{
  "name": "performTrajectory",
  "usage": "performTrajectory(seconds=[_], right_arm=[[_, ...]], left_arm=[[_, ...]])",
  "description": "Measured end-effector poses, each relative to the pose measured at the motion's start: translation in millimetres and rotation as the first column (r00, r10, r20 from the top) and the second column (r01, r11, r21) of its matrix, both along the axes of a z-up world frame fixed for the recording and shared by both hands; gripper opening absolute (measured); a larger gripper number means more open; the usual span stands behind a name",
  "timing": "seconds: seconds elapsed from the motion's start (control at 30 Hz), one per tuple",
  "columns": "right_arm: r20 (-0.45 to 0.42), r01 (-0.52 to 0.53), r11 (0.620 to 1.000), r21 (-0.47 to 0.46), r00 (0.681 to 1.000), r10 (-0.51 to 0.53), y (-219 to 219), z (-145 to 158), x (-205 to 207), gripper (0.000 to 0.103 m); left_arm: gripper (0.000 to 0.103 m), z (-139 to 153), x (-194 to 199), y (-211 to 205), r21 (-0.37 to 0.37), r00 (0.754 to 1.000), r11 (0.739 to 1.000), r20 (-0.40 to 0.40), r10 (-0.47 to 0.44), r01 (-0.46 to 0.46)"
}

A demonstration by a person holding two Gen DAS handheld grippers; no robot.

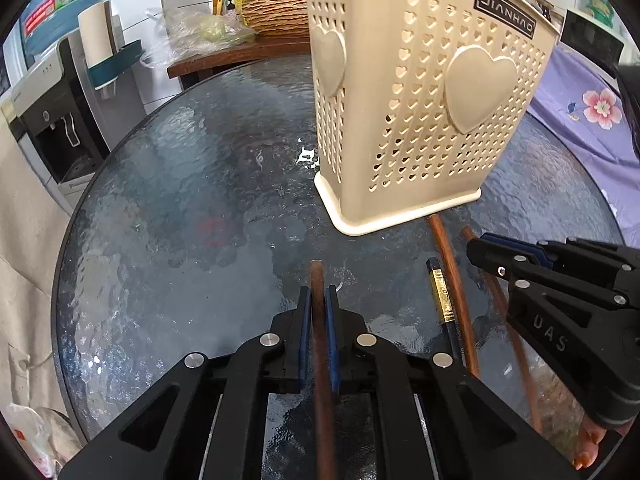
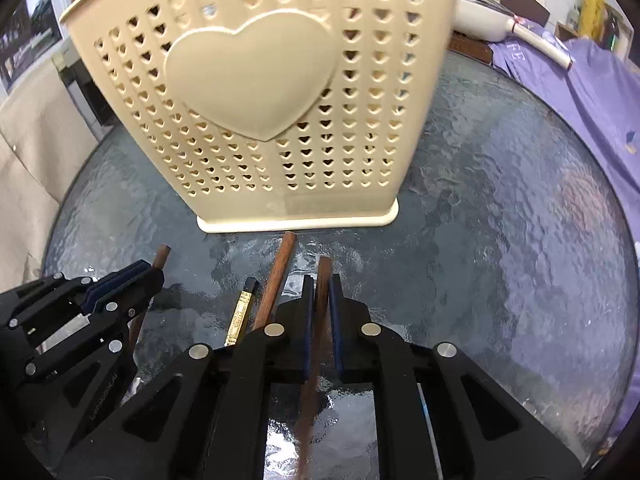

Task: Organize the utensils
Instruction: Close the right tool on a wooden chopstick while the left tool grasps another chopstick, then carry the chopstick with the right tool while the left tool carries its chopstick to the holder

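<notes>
Left tongs (image 1: 319, 304): clamped on one brown chopstick (image 1: 318, 280), whose blunt end pokes out just past the blue pads; the rest of it runs back under the tongs.
Right tongs (image 2: 321, 292): likewise clamped on a brown chopstick (image 2: 323, 270), its end just ahead of the pads.
Why held this way: each stick is pinched near one end and lies along the line of the tongs, which I judge lets it be tipped upright and dropped into the holder end first.
Holder (image 1: 420, 92): a cream plastic basket with heart-shaped holes, standing upright on the bench (image 1: 180, 200) just ahead of both tongs; the right tongs face its broad side, the left tongs see it ahead and to their right.
Between the tongs: one more brown chopstick (image 2: 276, 280) lies flat, its end nearly touching the holder's base; beside it, on the side of the left tongs, lies a black chopstick with a gold band (image 2: 240, 310).
Count, brown chopsticks: three in view, two gripped and one loose.
Count, black-and-gold chopsticks: one, loose.
Count, holders: one.
Inside the holder: cannot tell what it already holds; the holes show only dark shapes.
Task's things, place: all four sticks sit on the near side of the holder, none yet in it.
Stage, as I judge: pickup made, lift not yet done.
</notes>
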State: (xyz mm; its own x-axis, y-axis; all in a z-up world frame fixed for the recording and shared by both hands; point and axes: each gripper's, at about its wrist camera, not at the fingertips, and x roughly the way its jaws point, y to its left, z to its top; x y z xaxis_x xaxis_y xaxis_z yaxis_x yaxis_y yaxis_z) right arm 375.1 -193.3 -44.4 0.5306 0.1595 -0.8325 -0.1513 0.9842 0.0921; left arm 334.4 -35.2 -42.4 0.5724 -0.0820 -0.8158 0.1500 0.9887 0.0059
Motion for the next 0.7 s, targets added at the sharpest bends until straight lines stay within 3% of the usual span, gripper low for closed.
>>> performTrajectory(seconds=[0.4, 0.7], right_arm=[[0.019, 0.006, 0.993, 0.117, 1.0, -0.008, -35.8, 4.3, -5.8, 0.008], [0.109, -0.024, 0.99, 0.142, 0.994, 0.008, -38.8, 25.1, -22.7, 0.008]], left_arm=[[0.007, 13.2, 0.6, 13.7, -0.091, 1.0, 0.996, 0.001, 0.007, -0.007], [0.007, 42.9, -14.4, 7.9, -0.108, 0.997, 0.994, 0.076, -0.025, 0.033]])
